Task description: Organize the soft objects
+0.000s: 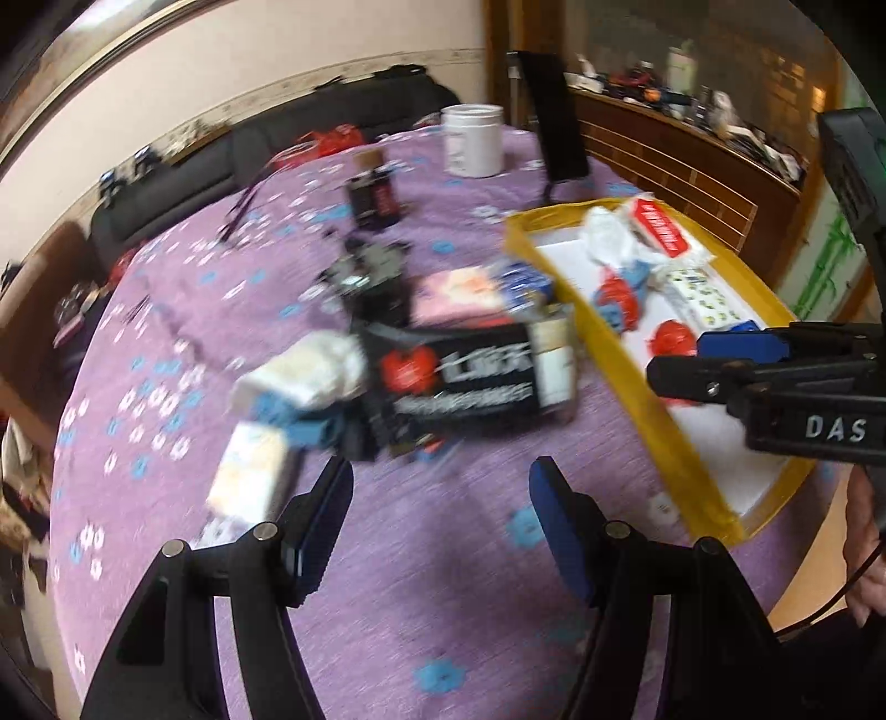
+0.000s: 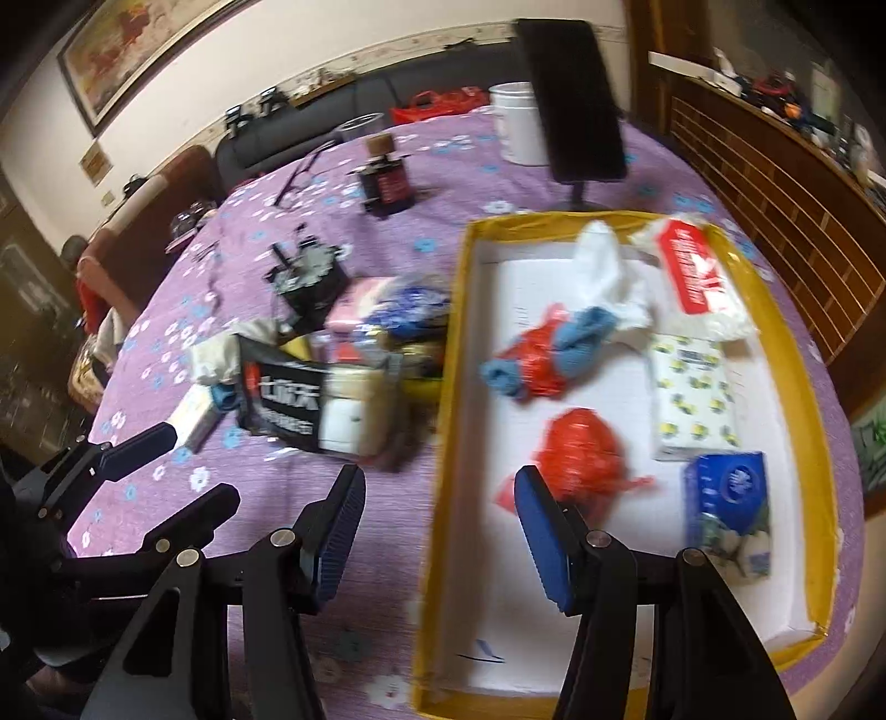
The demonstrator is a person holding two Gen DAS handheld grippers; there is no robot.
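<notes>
Two red bags point(image 2: 581, 454) in tray point(image 2: 448, 387), three tissue packs point(image 2: 695, 404)

I see a home living room: dark sofa point(image 2: 354, 105) at 11 o'clock, framed painting point(image 2: 138, 50), cloth-covered desk point(image 2: 387, 554).

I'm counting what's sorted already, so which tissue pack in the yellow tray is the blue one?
The blue tissue pack at the tray's near right corner. The lemon-print pack behind it is white with yellow, and the farthest pack has a red label.
</notes>
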